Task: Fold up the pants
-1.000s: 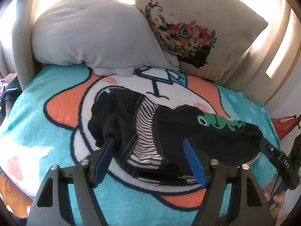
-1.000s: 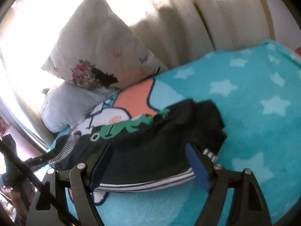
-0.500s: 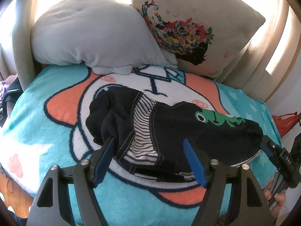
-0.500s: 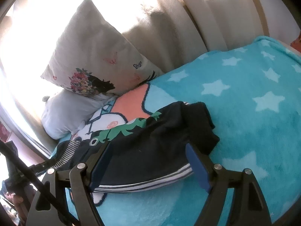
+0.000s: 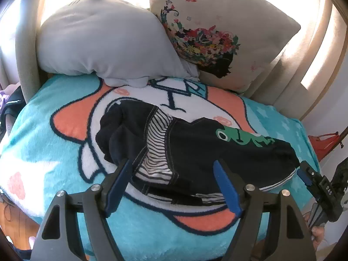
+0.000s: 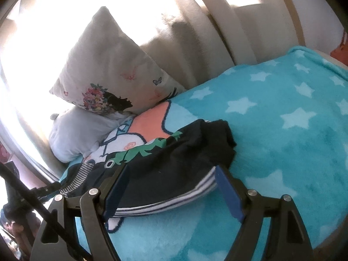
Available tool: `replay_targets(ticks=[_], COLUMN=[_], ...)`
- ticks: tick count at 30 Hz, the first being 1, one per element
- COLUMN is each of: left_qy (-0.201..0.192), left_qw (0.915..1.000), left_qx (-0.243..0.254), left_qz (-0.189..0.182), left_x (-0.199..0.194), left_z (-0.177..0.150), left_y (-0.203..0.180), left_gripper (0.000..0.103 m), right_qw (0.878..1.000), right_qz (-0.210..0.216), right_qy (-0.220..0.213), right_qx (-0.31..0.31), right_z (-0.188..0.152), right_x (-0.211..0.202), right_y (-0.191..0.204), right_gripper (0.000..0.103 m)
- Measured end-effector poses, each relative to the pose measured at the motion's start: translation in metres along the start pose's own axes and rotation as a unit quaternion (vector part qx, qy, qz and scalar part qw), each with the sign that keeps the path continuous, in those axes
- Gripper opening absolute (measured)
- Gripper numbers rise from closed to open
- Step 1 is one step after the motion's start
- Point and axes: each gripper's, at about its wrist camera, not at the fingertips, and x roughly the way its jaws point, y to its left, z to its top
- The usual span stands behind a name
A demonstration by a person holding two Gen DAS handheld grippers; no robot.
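Little has shifted: your left tongs (image 5: pixel 173 184) opened slightly further, right tongs (image 6: pixel 171 192) gaping, neither gripping. Pants (image 5: pixel 195 152) lie crumpled on the bed's blanket (image 5: pixel 54 108), long axis spanning between both tongs.

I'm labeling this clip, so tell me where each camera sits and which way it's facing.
Left wrist: on the left gripper, angled down at the pants toward the pillows; the right gripper and fingers show at right.
Right wrist: on the right gripper, looking along the pants' striped hem; the left gripper shows at left.
Shared: pants, pillows, blanket.
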Motion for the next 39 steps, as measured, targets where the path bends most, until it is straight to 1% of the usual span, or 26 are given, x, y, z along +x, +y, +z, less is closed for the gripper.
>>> replay_targets(ticks=[4,7,9,11,12,13,15,17,19,22,24,28,31,39], left_qy=[-0.004,0.001,0.005,0.0,-0.005,-0.009,-0.012,0.001,0.008,0.013,0.015,0.016,0.018,0.013], left_qw=[1.0,0.9999,0.9998,0.9999,0.9999,0.9999,0.9998,0.9997,0.9995,0.9996,0.9997,0.9998,0.9997,0.9998], left_qx=[-0.004,-0.014,-0.017,-0.013,-0.009,-0.003,0.006,0.005,0.003,0.018,0.017,-0.001,-0.005,0.016], left_qz=[0.002,0.004,-0.001,-0.006,-0.009,-0.013,-0.017,-0.022,-0.031,-0.017,-0.011,-0.015,-0.013,-0.004], left_x=[-0.005,-0.006,-0.009,-0.015,-0.017,-0.017,-0.011,-0.001,0.005,0.01,0.011,0.01,0.013,0.015], left_z=[-0.001,-0.003,-0.004,-0.002,-0.002,-0.002,0.0,0.004,0.005,0.002,0.0,-0.001,-0.001,-0.001], left_y=[0.002,0.007,0.008,0.006,0.005,0.002,-0.003,-0.006,-0.01,-0.017,-0.015,-0.003,0.0,-0.008], left_gripper=[0.076,0.076,0.076,0.076,0.077,0.082,0.083,0.083,0.083,0.083,0.083,0.083,0.083,0.083], right_qw=[1.0,1.0,1.0,1.0,1.0,1.0,1.0,0.999,0.999,0.999,0.999,0.999,0.998,0.998], right_qz=[-0.005,-0.008,-0.006,-0.008,-0.01,-0.012,-0.019,-0.037,-0.042,-0.039,-0.039,-0.04,-0.041,-0.051], right_qy=[-0.005,-0.003,-0.001,-0.001,-0.002,-0.003,-0.005,0.0,0.003,0.002,0.004,0.021,0.025,0.028], right_qx=[0.002,0.004,0.007,0.007,0.009,0.011,0.015,0.02,0.032,0.038,0.035,0.03,0.033,0.03], right_z=[0.002,0.002,0.0,-0.002,-0.002,-0.003,-0.004,-0.005,-0.004,-0.001,-0.001,0.0,0.001,0.0], right_x=[-0.003,-0.003,-0.002,-0.003,-0.005,-0.006,-0.01,-0.01,-0.009,-0.006,-0.001,0.016,0.022,0.028], right_y=[-0.004,-0.006,-0.007,-0.009,-0.01,-0.011,-0.016,-0.024,-0.031,-0.035,-0.033,-0.033,-0.033,-0.032], right_gripper=[0.085,0.085,0.085,0.085,0.085,0.085,0.085,0.085,0.085,0.085,0.085,0.085,0.085,0.085])
